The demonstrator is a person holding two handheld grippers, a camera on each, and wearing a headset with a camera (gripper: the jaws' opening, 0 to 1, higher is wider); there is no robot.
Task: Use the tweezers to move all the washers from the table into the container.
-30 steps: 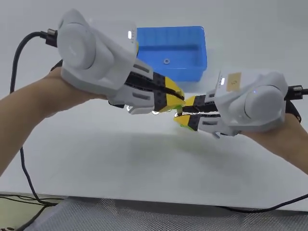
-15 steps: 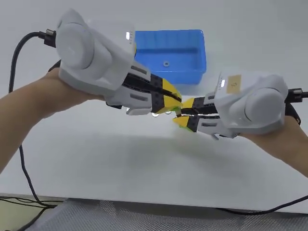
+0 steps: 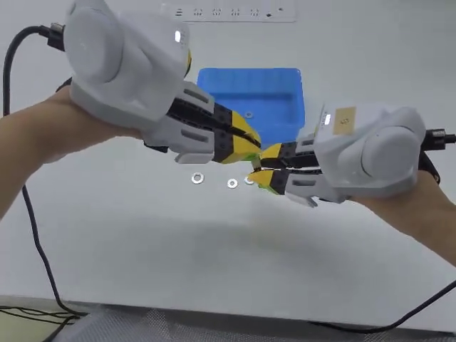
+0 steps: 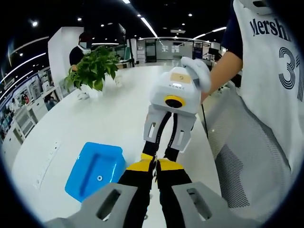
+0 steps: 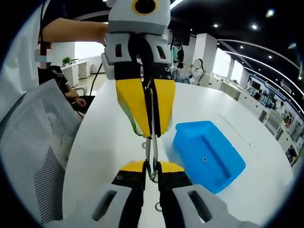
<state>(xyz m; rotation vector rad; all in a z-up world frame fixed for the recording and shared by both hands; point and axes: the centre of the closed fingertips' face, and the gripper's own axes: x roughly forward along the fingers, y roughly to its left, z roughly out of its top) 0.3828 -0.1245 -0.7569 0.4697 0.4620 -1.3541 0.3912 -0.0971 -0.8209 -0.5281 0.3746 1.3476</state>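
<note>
Well, in the head view the left gripper [image 3: 251, 144] and right gripper [image 3: 266, 173] meet nose to nose above the table [image 3: 142, 235], each with its jaws drawn together. Three washers [image 3: 232, 184] lie flat on the table just under the left gripper's tips and just beside the right gripper's. The container [image 3: 292, 85] sits beyond both, with one washer already in it. The washers look thin, light, hard and slippery. I'd say a pinch across the rim, one tip through the hole, is the surest hold.

Left gripper view: its own jaws are pressed together on a thin sliver of metal that I take for the tweezers [image 4: 153, 166]. The right gripper is straight ahead, and the container is off to the left of the jaws.

Right gripper view: the tweezers [image 5: 151, 137] run from the left gripper's yellow pads down into this gripper's own jaws, and both are clamped on them. I can't tell which end is the point. They look thin and springy and likely to twist if gripped off-centre, so mid-shank seems best. One washer shows on the table beneath, between this gripper's jaws, and the container lies to their right.
</note>
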